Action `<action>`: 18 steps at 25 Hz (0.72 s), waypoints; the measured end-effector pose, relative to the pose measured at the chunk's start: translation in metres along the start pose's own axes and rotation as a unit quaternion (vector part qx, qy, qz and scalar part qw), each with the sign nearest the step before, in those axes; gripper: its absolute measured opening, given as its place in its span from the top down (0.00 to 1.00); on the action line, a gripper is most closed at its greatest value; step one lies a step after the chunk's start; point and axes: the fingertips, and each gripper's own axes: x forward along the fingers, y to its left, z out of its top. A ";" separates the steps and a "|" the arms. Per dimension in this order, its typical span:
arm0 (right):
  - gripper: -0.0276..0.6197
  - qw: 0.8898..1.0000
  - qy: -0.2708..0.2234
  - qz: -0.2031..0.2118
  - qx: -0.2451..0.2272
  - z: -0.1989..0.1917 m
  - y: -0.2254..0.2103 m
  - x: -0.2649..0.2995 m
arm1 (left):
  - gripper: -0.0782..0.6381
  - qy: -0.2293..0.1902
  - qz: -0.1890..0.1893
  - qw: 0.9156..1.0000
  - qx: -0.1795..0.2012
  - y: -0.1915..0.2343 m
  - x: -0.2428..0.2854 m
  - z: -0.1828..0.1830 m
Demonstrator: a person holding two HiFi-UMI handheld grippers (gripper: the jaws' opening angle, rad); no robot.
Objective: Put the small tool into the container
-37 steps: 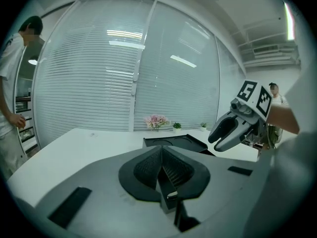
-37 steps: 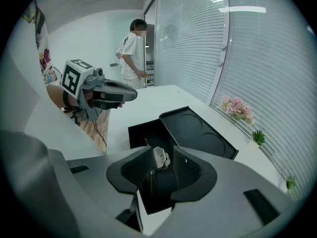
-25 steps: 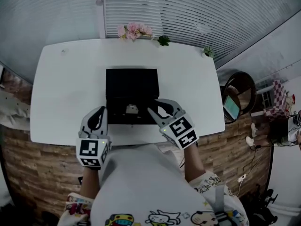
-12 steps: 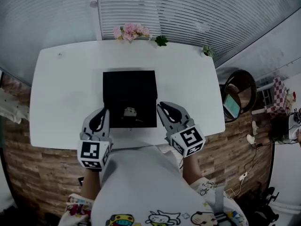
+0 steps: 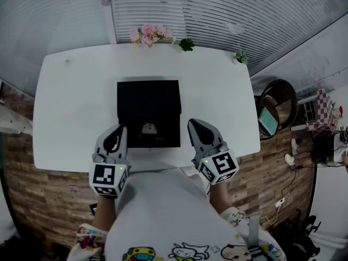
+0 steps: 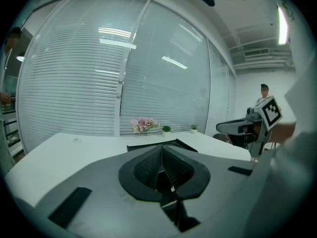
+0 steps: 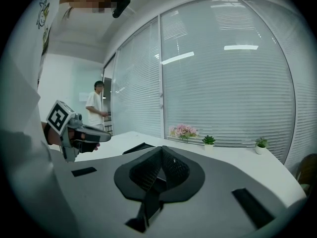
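A black open container (image 5: 148, 103) sits mid-table on the white table (image 5: 70, 107). The small pale tool (image 5: 149, 128) lies inside it near its front wall. My left gripper (image 5: 114, 134) hovers at the container's front left corner, jaws pressed together with nothing between them. My right gripper (image 5: 196, 126) is just right of the container, clear of it; its jaws have just been closing and now meet with nothing between them. The left gripper view shows the shut pads (image 6: 171, 168) and the container's rim (image 6: 148, 146) beyond. In the right gripper view the pads (image 7: 172, 167) also meet.
Pink flowers (image 5: 149, 34) and two small potted plants (image 5: 188, 45) (image 5: 240, 58) line the table's far edge by the blinds. A round dark chair (image 5: 276, 110) stands off the right end. A person (image 7: 95, 108) stands in the background.
The right gripper, open over the container's front by the tool a second ago, has shut and drawn back to the right. The tool stays in the container. The left gripper has kept still.
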 end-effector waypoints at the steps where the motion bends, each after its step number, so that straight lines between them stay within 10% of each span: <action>1: 0.96 1.000 0.001 0.000 0.002 -0.001 0.000 0.000 | 0.88 -0.001 0.000 1.000 0.000 -0.001 0.000 0.000; 18: 0.96 1.000 0.002 0.004 0.014 -0.004 0.002 0.003 | 0.88 0.002 0.007 1.000 -0.007 0.005 -0.001 -0.004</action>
